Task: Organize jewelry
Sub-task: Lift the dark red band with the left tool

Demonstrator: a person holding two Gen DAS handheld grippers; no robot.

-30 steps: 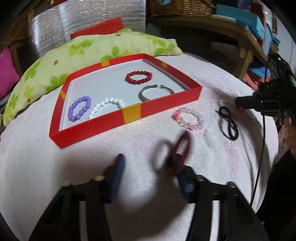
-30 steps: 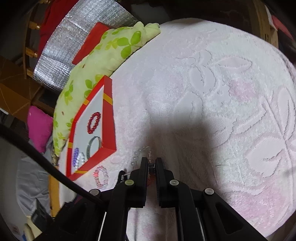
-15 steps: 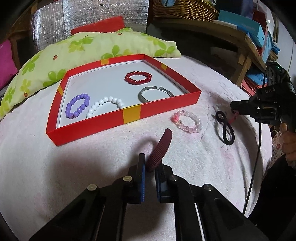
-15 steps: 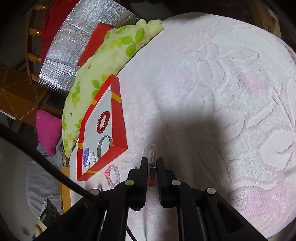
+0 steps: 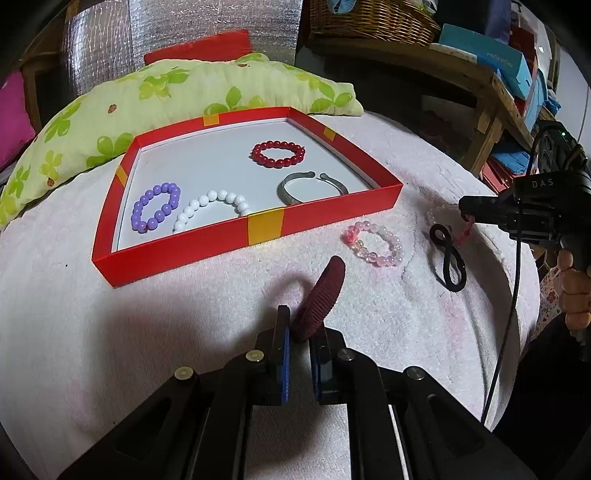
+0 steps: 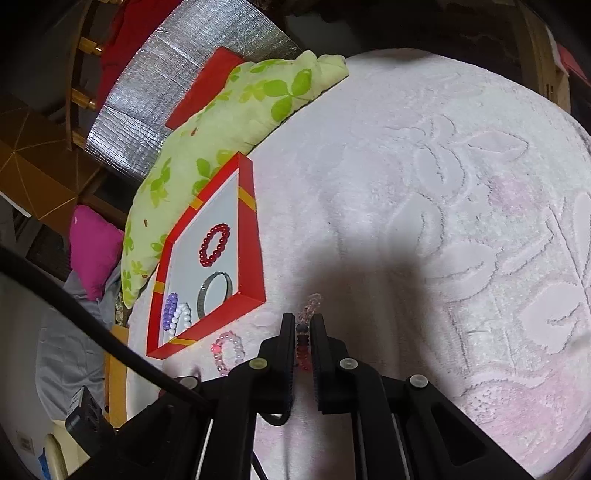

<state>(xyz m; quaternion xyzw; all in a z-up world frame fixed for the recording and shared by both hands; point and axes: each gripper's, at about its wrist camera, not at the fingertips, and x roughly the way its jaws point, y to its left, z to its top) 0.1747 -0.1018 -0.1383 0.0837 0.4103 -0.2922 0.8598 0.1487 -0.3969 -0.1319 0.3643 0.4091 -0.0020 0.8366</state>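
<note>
A red tray (image 5: 321,218) on the pink towel holds a red bead bracelet (image 5: 277,154), a silver bangle (image 5: 310,186), a white bead bracelet (image 5: 210,208) and a purple bead bracelet (image 5: 157,207). My left gripper (image 5: 299,325) is shut on a maroon hair band (image 5: 321,295) and holds it above the towel in front of the tray. My right gripper (image 6: 303,325) is shut on a clear pink and red bead bracelet (image 6: 308,321), right of the tray (image 6: 255,243); it also shows in the left wrist view (image 5: 466,213). A pink bead bracelet (image 5: 373,243) and a black hair tie (image 5: 448,260) lie on the towel.
A green floral pillow (image 5: 147,107) lies behind the tray. A wooden shelf (image 5: 480,77) with boxes and a wicker basket (image 5: 369,18) stands at the back right. A silver foil panel (image 6: 177,85) stands behind the pillow.
My left gripper closed on the maroon hair band and lifted it off the towel. My right gripper stays shut on the bead bracelet and has risen a little.
</note>
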